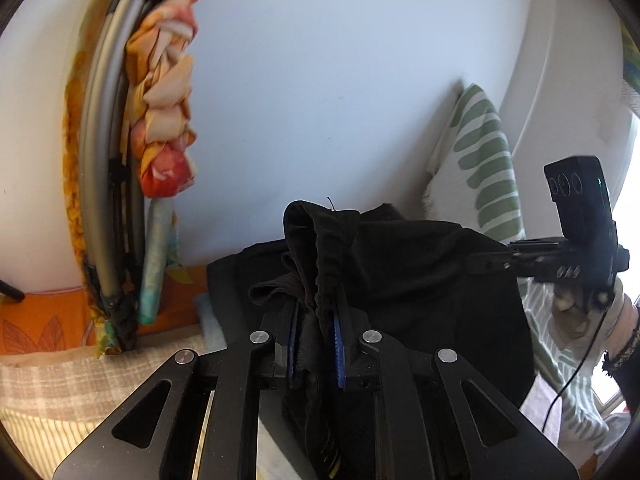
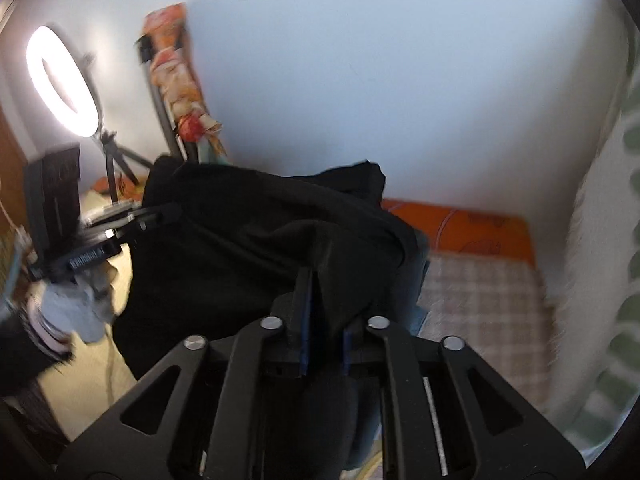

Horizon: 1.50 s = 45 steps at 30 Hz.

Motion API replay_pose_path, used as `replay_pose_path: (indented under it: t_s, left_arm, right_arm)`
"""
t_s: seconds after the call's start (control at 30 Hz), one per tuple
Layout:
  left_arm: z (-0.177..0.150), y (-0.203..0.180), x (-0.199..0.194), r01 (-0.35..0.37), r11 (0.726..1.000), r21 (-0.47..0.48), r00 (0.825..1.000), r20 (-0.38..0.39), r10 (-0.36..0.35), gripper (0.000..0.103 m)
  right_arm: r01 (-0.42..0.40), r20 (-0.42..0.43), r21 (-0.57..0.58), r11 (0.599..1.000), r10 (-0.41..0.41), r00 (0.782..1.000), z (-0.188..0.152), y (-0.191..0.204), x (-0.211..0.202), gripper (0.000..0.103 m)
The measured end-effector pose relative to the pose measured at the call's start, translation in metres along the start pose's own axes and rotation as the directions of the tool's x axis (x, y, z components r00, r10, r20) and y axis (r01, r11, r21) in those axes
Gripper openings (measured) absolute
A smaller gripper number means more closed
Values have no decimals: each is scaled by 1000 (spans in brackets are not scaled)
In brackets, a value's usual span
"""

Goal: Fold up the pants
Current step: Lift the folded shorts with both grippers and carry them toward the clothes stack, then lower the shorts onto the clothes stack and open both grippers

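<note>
The black pants [image 1: 420, 280] hang lifted between my two grippers above the bed. My left gripper [image 1: 316, 320] is shut on a bunched edge of the pants with a gathered waistband. My right gripper [image 2: 324, 300] is shut on another fold of the pants [image 2: 240, 248]. The right gripper also shows in the left wrist view [image 1: 492, 262], clamped on the cloth's far right edge. The left gripper shows in the right wrist view [image 2: 156, 216] at the cloth's left edge. The cloth sags between them.
A checked bedsheet [image 2: 480, 300] and an orange mattress edge [image 2: 472, 232] lie below. A green-striped pillow [image 1: 484, 160] leans at the right. A knotted floral curtain [image 1: 168, 100] hangs at the left wall. A lit ring light [image 2: 60, 80] stands on a tripod.
</note>
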<state>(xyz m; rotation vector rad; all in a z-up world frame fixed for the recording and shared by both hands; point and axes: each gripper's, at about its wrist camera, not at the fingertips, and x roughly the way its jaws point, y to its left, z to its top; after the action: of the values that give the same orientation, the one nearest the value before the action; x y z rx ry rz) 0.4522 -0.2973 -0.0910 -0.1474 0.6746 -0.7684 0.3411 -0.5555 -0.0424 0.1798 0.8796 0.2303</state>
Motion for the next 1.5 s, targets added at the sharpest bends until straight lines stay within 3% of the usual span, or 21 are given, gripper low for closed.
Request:
replay_pose_path:
  t_s: [0.07,0.17,0.23,0.3,0.33,0.37,0.47,0.63,0.73,0.83,0.9,0.97,1.13,1.5]
  left_arm:
    - [-2,4,4,-3,1000,-1,1000,-13,3,13]
    - [-2,4,5,0,1000,5,1000,-10,0,13]
    - [-4,5,2,7,1000,2,1000,-8,-7,13]
    - [-4,5,2,9,1000,1,1000,-6,-9,13]
    - [-4,5,5,8,1000,2,1000,-5,-8,13]
    - [-4,5,3,9,1000,5,1000,-3,-9,13]
    - [-6,6,-2,6,1000,5,1000,16,-6,13]
    - [-6,21,-6,-47,998,-30,998,43,49,13]
    - [-6,33,8,-94,994,-55,996,-4,94,19]
    - [-8,38,14,-129,990,-54,991,-38,127,25]
    - [-7,39,13,-171,984,-51,985,-36,169,42]
    - [-3,46,8,-191,979,-66,981,-34,189,48]
    - [3,53,-8,-206,975,-84,979,-32,204,49]
    - [1,41,-81,-159,986,-58,987,-25,158,62]
  right_arm:
    - [-88,32,115,989,85,996,-1,-19,-4,51]
    - [-217,103,273,937,196,975,0,-43,-6,54]
    - [-241,115,368,898,214,970,4,-60,1,54]
    - [-201,89,416,887,180,980,9,-67,13,54]
    - [-180,78,422,889,162,984,11,-66,19,45]
    - [-168,67,421,891,153,986,14,-64,25,29]
    - [-140,98,348,927,112,989,21,-45,22,16]
    - [-67,174,155,986,40,984,42,-16,11,12]
    - [-7,138,115,993,-9,990,51,-10,28,12]
    - [83,72,114,990,-92,993,54,-12,51,16]
    - [129,52,144,981,-138,989,52,-19,55,28]
    - [143,60,169,975,-155,986,48,-24,51,41]
    - [215,61,171,962,-228,972,42,-22,39,57]
    - [264,147,151,953,-285,947,14,27,-21,57]
